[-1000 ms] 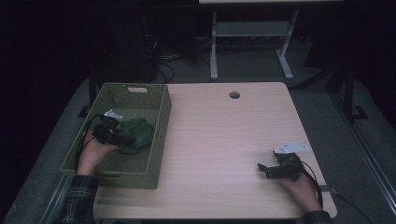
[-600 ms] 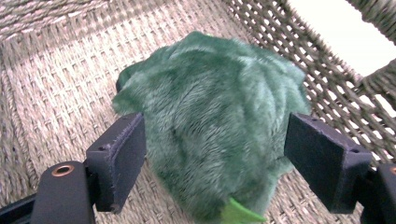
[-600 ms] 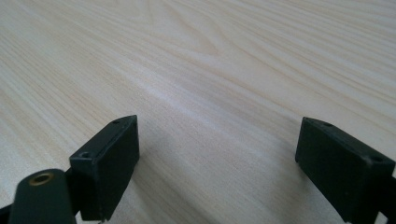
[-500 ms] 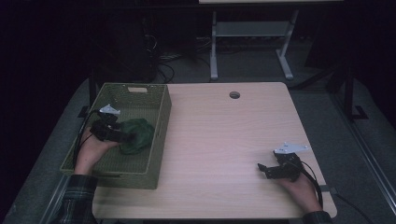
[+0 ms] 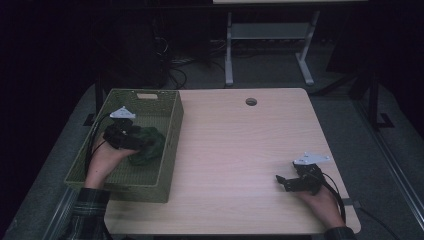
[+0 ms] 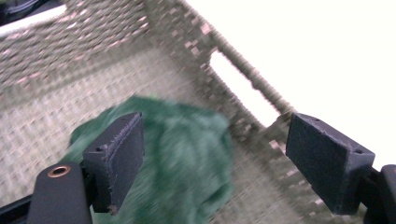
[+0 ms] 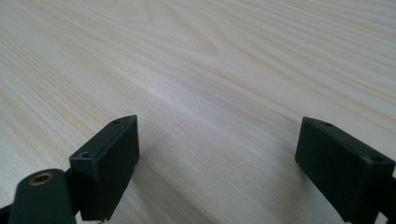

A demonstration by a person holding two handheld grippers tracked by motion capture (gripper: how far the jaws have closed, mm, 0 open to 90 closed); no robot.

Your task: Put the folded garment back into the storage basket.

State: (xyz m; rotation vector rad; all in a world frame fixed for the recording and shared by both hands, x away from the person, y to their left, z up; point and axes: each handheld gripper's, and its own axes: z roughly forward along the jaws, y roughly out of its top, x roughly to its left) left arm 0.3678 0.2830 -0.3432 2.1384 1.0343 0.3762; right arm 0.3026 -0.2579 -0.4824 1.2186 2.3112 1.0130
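Left gripper view: my left gripper is standing wide, its jaws having just been opening, the pads pressing on nothing. The green cloth is lying bunched in the lower middle of the frame, below and between them, on the floor of the woven basket. High view: my right gripper is resting at lower right on the table, jaws parted, holding nothing.
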